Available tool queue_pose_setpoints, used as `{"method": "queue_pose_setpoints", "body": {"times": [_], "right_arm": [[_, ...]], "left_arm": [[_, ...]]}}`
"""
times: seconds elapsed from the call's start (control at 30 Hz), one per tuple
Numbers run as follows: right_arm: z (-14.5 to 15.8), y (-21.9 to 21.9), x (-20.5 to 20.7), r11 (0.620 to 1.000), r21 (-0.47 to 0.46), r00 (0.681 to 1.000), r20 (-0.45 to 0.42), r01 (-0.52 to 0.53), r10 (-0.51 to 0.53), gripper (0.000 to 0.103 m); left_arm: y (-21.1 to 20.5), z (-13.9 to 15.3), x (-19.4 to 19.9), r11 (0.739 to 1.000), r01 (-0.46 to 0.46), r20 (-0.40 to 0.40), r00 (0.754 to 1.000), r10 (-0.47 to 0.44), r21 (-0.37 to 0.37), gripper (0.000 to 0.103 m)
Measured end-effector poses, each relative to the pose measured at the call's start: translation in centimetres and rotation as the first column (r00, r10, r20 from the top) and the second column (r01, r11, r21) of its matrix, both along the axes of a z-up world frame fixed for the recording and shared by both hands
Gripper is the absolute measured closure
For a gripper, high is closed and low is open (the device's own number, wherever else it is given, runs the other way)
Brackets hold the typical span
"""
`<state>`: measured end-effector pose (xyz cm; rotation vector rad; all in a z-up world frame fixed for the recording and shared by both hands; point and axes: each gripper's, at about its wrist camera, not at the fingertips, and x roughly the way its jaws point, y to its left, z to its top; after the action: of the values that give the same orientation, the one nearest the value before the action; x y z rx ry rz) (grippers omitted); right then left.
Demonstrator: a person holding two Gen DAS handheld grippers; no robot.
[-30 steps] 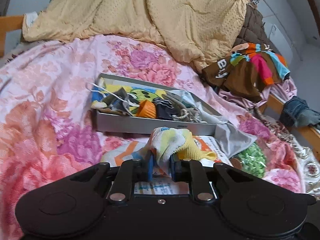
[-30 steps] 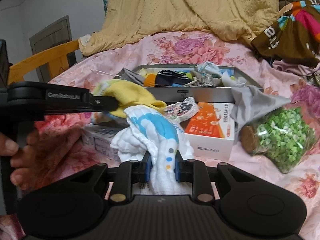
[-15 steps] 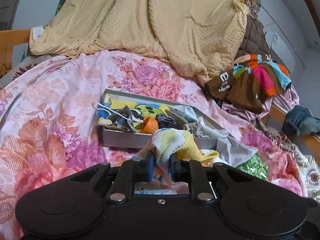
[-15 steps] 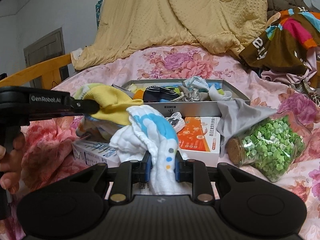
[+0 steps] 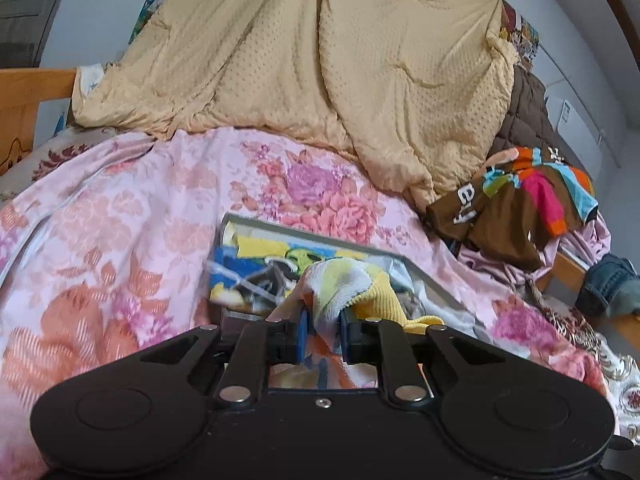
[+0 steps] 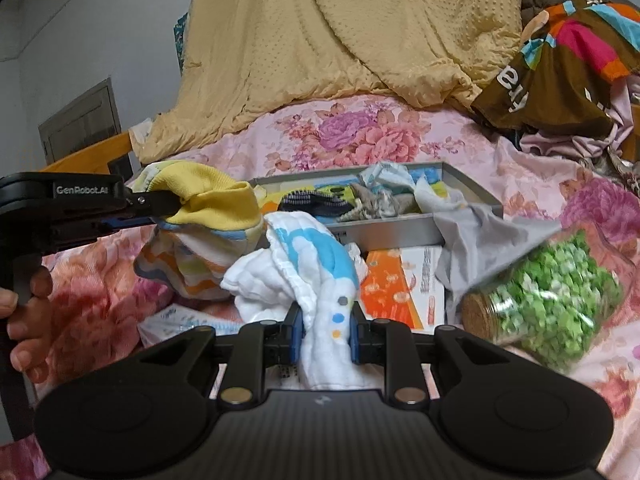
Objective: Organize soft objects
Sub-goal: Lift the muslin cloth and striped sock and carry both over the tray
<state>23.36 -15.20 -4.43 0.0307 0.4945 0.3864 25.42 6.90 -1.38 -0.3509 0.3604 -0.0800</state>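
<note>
My left gripper (image 5: 323, 334) is shut on a yellow and white striped cloth (image 5: 344, 284) and holds it in the air just in front of the grey tray (image 5: 436, 286). In the right wrist view that gripper (image 6: 160, 208) enters from the left with the cloth (image 6: 208, 216) bunched at its tip. My right gripper (image 6: 324, 334) is shut on a white cloth with blue patches and coloured dots (image 6: 304, 272), held above the bed in front of the tray (image 6: 400, 228). The tray holds several small socks and cloths.
An orange and white box (image 6: 400, 288) lies in front of the tray, a grey cloth (image 6: 476, 240) hangs over its right corner. A jar of green pieces (image 6: 548, 304) lies at right. A yellow quilt (image 5: 340, 60) and a brown garment (image 5: 520, 208) lie behind.
Both grippers have risen and tilted up with their cloths still held. The left gripper has moved closer to the tray, so the tray sits lower in its view.
</note>
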Motion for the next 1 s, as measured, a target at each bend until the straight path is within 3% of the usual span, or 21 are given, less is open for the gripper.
{"method": "queue_pose_setpoints", "body": {"times": [0.17, 0.43, 0.67, 0.87, 1.0], "right_arm": [[1.2, 1.1, 1.4, 1.000, 0.016, 0.999, 0.046, -0.005, 0.004, 0.079], [3.1, 3.0, 5.6, 0.999, 0.049, 0.997, 0.082, 0.005, -0.009, 0.079], [4.8, 5.5, 10.0, 1.000, 0.019, 0.993, 0.115, -0.002, 0.000, 0.079], [4.6, 7.8, 13.2, 1.000, -0.003, 0.995, 0.097, -0.009, 0.009, 0.078], [4.2, 8.9, 14.8, 1.000, -0.019, 0.997, 0.073, -0.016, 0.018, 0.078]], "left_arm": [[0.3, 0.9, 1.9, 1.000, 0.018, 0.068, 0.998, -0.019, 0.007, 0.086], [2.5, 1.7, 5.6, 0.994, 0.008, 0.139, 0.990, 0.007, -0.105, 0.086], [5.6, -0.5, 8.4, 0.980, -0.036, 0.158, 0.985, 0.069, -0.198, 0.086], [8.0, -3.0, 10.5, 0.961, -0.077, 0.130, 0.985, 0.115, -0.264, 0.086], [8.9, -4.1, 11.8, 0.952, -0.032, 0.111, 0.991, 0.069, -0.305, 0.085]]}}
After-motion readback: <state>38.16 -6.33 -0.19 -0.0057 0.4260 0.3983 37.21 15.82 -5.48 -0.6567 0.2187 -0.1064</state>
